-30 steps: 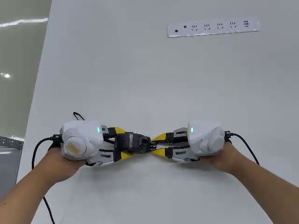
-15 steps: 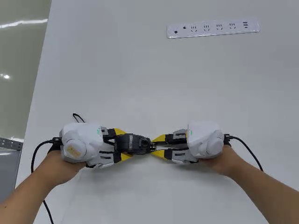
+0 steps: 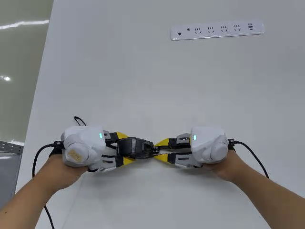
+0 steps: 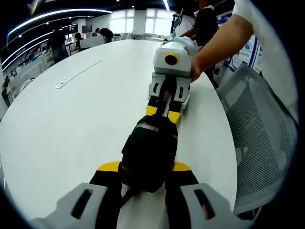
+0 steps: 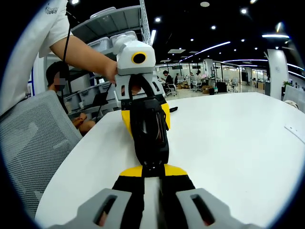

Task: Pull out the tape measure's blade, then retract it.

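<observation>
Step looks like the pull-out: brace with left claw (image 3: 125, 147), draw right claw (image 3: 160, 149) straight away, level, no twist. Compact black rubbery tape measure case (image 3: 136, 147) is pinched in left claw, low over white tabletop (image 3: 143, 71) between the 2 claws. Right claw is pressed together on blade tip (image 5: 151, 165), blade looks fully in

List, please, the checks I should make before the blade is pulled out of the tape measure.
1. Left tongs clamped on the tape measure case: ok.
2. Right tongs closed at the case's front end: ok.
3. Hook truly caught between the right tongs: cannot tell, too small.
4. Blade not yet drawn out: ok.
5. Both tongs facing each other in one line: ok.
6. Power strip well away from the pull line: ok.
</observation>
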The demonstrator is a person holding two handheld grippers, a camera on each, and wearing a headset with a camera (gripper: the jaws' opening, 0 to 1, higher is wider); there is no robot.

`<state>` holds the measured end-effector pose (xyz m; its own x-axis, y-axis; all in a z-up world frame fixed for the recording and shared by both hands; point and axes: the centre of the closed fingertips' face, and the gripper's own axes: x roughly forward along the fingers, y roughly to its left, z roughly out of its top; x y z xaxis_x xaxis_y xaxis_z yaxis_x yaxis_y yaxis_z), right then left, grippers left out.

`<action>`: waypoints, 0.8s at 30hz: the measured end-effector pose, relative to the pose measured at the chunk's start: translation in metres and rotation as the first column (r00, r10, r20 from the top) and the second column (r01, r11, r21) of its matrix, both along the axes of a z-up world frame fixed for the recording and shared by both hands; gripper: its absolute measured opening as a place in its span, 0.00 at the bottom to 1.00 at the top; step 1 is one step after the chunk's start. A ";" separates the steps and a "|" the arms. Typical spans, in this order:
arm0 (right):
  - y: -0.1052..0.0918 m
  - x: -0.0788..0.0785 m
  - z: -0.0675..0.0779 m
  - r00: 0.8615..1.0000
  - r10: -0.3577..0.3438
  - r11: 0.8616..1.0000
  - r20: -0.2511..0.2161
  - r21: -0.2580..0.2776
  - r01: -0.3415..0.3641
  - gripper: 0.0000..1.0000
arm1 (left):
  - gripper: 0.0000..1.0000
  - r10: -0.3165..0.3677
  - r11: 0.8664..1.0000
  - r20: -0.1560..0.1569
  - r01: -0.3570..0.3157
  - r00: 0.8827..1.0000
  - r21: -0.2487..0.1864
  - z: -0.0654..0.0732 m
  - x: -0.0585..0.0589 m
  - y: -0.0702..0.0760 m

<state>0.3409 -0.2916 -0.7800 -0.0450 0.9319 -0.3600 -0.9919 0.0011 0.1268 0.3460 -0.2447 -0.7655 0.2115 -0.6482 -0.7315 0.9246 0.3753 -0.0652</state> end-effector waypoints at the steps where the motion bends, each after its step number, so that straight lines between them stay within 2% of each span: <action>1: 0.000 0.000 0.000 1.000 0.001 1.000 0.002 0.000 -0.001 0.11 | 0.31 -0.001 1.000 0.000 0.001 1.000 0.001 0.000 0.000 0.000; 6: -0.001 0.000 0.000 1.000 0.001 1.000 -0.010 0.000 -0.001 0.11 | 0.31 -0.006 1.000 -0.002 0.006 1.000 0.001 0.000 0.000 0.000; 24: -0.007 0.000 0.000 1.000 0.002 1.000 0.003 0.000 -0.002 0.11 | 0.30 -0.009 1.000 0.000 0.009 1.000 0.001 0.000 0.000 0.000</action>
<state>0.3410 -0.2991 -0.7795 -0.0453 0.9319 -0.3600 -0.9924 -0.0006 0.1234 0.3457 -0.2442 -0.7657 0.2057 -0.6497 -0.7318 0.9281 0.3666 -0.0646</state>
